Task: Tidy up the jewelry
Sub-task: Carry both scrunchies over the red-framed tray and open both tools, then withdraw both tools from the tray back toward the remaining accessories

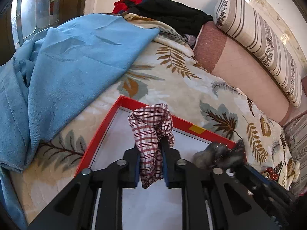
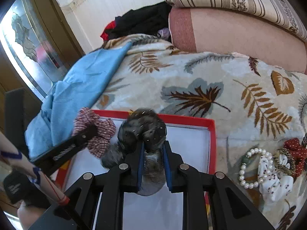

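Note:
My left gripper (image 1: 150,149) is shut on a red-and-white plaid scrunchie (image 1: 151,132) and holds it over the red box with a white floor (image 1: 107,134). My right gripper (image 2: 153,149) is shut on a grey-black sparkly scrunchie (image 2: 142,132), also over the box (image 2: 191,138). The plaid scrunchie (image 2: 96,132) and the left gripper show at the left of the right wrist view. The grey scrunchie (image 1: 216,153) shows at the right of the left wrist view. A pearl bracelet (image 2: 247,164), a white patterned scrunchie (image 2: 274,184), a bristly brown scrunchie (image 2: 284,161) and a red dotted scrunchie (image 2: 295,151) lie on the bedspread right of the box.
The box sits on a leaf-patterned bedspread (image 2: 211,76). A blue cloth (image 1: 67,61) lies to the left. Black and red clothes (image 1: 168,11) are piled at the back. A pink bolster (image 1: 239,71) and a striped pillow (image 1: 259,38) lie at the right.

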Action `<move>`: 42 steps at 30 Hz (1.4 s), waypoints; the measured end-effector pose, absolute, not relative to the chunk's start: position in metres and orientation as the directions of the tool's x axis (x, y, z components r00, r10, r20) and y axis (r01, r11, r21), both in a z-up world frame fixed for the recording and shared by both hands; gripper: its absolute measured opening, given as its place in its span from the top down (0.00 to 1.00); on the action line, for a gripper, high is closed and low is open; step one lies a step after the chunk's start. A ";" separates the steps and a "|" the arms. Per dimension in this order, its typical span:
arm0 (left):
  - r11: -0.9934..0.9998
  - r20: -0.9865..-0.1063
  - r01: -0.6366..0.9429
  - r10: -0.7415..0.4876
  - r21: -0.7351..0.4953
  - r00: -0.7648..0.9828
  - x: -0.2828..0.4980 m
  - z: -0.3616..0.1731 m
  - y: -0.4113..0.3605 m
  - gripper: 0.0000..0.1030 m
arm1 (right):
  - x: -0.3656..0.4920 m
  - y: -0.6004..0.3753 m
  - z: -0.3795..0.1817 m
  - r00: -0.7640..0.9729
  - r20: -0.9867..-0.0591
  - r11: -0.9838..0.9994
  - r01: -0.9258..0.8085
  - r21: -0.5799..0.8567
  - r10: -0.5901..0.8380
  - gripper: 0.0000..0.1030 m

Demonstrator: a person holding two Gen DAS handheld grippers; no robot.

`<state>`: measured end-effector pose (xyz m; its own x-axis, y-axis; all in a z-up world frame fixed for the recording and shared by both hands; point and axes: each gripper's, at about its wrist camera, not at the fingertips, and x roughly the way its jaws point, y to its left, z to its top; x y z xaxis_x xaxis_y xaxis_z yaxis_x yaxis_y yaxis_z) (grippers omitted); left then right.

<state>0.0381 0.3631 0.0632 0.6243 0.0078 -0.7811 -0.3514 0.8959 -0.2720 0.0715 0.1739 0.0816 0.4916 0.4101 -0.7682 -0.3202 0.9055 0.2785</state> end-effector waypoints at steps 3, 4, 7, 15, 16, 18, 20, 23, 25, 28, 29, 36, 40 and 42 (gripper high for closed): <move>0.891 -0.782 -0.362 0.013 -0.274 0.623 0.036 0.063 0.365 0.70 | 0.078 0.177 0.073 0.488 -0.778 0.912 -0.312 0.268 0.396 0.79; 0.890 -0.781 -0.363 0.014 -0.275 0.624 0.036 0.063 0.366 0.70 | 0.080 0.178 0.071 0.485 -0.782 0.913 -0.307 0.267 0.391 0.79; 0.888 -0.773 -0.363 0.015 -0.281 0.635 0.035 0.067 0.367 0.59 | 0.080 0.176 0.071 0.487 -0.779 0.912 -0.308 0.271 0.396 0.74; 0.889 -0.725 -0.344 0.021 -0.302 0.689 0.030 0.083 0.361 0.50 | 0.066 0.159 0.091 0.503 -0.755 0.901 -0.327 0.286 0.422 0.63; 0.889 -0.717 -0.342 0.021 -0.306 0.697 0.029 0.085 0.360 0.50 | 0.062 0.154 0.094 0.500 -0.750 0.896 -0.332 0.297 0.434 0.63; 0.891 -0.702 -0.332 0.021 -0.309 0.711 0.028 0.090 0.356 0.50 | 0.054 0.143 0.100 0.505 -0.744 0.894 -0.333 0.300 0.438 0.63; 0.895 -0.689 -0.324 0.027 -0.306 0.725 0.026 0.094 0.352 0.50 | 0.044 0.127 0.104 0.520 -0.742 0.901 -0.327 0.284 0.423 0.61; 0.907 -0.672 -0.306 0.035 -0.289 0.740 0.024 0.100 0.343 0.49 | 0.033 0.103 0.105 0.530 -0.753 0.915 -0.312 0.255 0.391 0.56; 0.912 -0.661 -0.297 0.040 -0.282 0.749 0.023 0.102 0.336 0.49 | 0.023 0.083 0.108 0.549 -0.755 0.929 -0.287 0.232 0.358 0.56; 0.921 -0.650 -0.283 0.043 -0.270 0.758 0.021 0.105 0.323 0.49 | 0.010 0.053 0.113 0.575 -0.747 0.940 -0.256 0.225 0.335 0.53; 0.923 -0.644 -0.278 0.044 -0.265 0.764 0.019 0.106 0.318 0.49 | 0.004 0.042 0.115 0.585 -0.746 0.946 -0.244 0.212 0.318 0.53; 0.947 -0.603 -0.162 -0.041 -0.278 0.797 -0.004 0.117 0.255 0.46 | -0.035 -0.036 0.123 0.682 -0.707 0.981 -0.161 0.105 0.187 0.42; 0.958 -0.610 -0.073 -0.117 -0.279 0.784 -0.017 0.114 0.209 0.41 | -0.052 -0.088 0.116 0.701 -0.696 0.987 -0.104 0.120 0.158 0.40; 0.960 -0.627 -0.024 -0.162 -0.277 0.762 -0.023 0.109 0.185 0.41 | -0.057 -0.108 0.113 0.705 -0.691 0.986 -0.077 0.148 0.159 0.40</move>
